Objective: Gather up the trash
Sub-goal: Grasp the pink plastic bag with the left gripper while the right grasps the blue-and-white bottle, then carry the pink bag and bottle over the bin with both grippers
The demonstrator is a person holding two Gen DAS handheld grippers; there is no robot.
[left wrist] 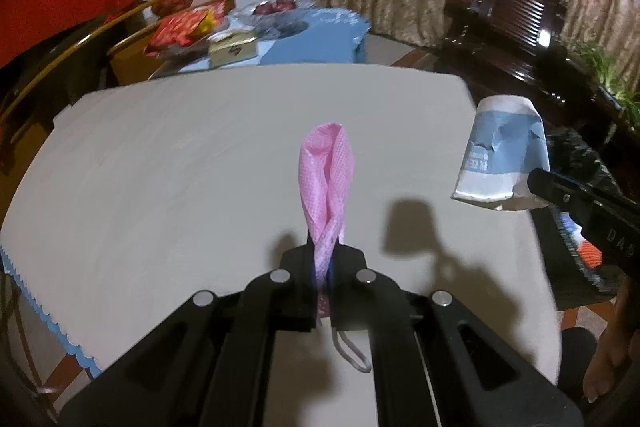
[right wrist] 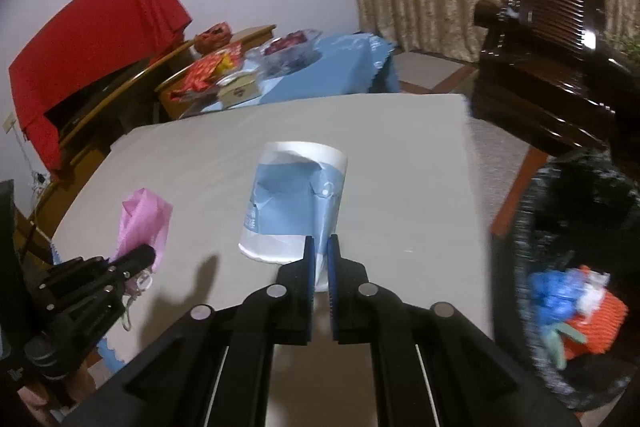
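With the left hand-held gripper (left wrist: 325, 259) pinching the pink face mask (left wrist: 327, 179) and the right hand-held gripper (right wrist: 319, 259) clamping the crumpled paper cup (right wrist: 294, 199), carry both — grips firm — over the black-lined trash bin (right wrist: 568, 227) to its right before releasing.

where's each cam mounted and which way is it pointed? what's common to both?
Left wrist: on the left gripper, looking down its fingers across the table; jaws shut on a pink mask; right gripper at its right edge.
Right wrist: on the right gripper, same heading; jaws shut on a crumpled paper cup; left gripper lower left.
Shared: table, mask, cup, black trash bag.
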